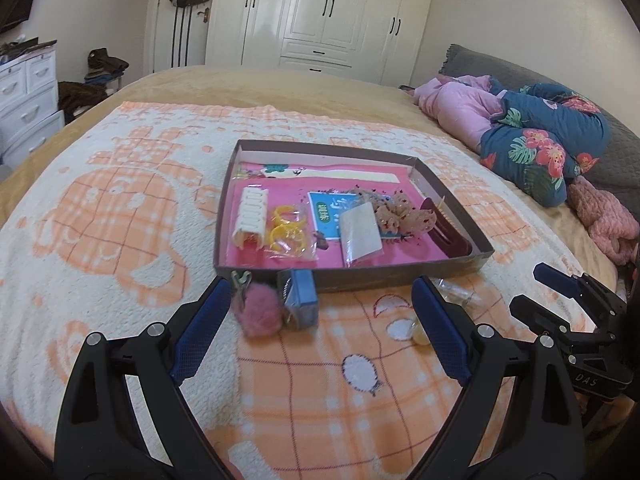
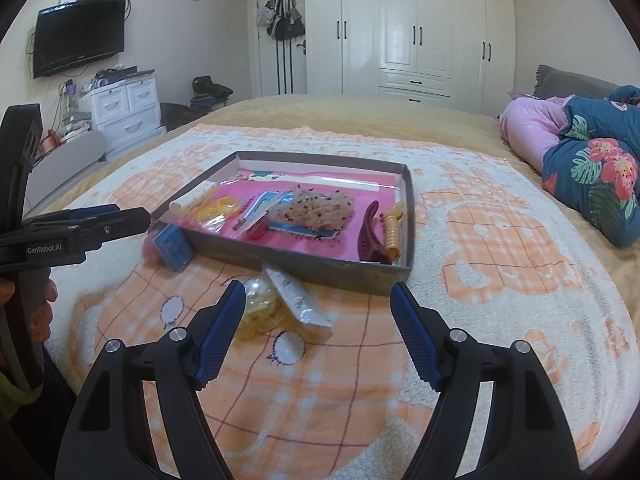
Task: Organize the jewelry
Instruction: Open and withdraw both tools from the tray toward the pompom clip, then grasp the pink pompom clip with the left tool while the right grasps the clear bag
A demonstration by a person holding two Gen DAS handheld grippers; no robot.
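Note:
A shallow brown tray [image 1: 352, 278] [image 2: 296, 264] with a pink floor lies on the blanket and holds a white hair claw [image 1: 251, 220], yellow rings in a bag [image 1: 286, 230], a speckled scrunchie [image 2: 316, 206], a maroon clip [image 2: 370, 236] and a small packet [image 1: 360, 236]. In front of the tray lie a pink pom-pom clip [image 1: 258, 310] and a blue box [image 1: 304, 300] [image 2: 173, 246]. My left gripper [image 1: 320, 292] is open around these two, not touching. My right gripper [image 2: 318, 298] is open above a clear packet [image 2: 298, 302] and a yellowish bead bag [image 2: 260, 308].
The orange and white blanket [image 1: 120, 208] covers a wide bed. Bundled pink and floral bedding [image 1: 536, 132] lies at the right. White wardrobes [image 2: 412, 24] stand behind, a drawer unit [image 2: 124, 110] and a wall television [image 2: 78, 36] at the left. A hand [image 2: 38, 312] holds the left gripper.

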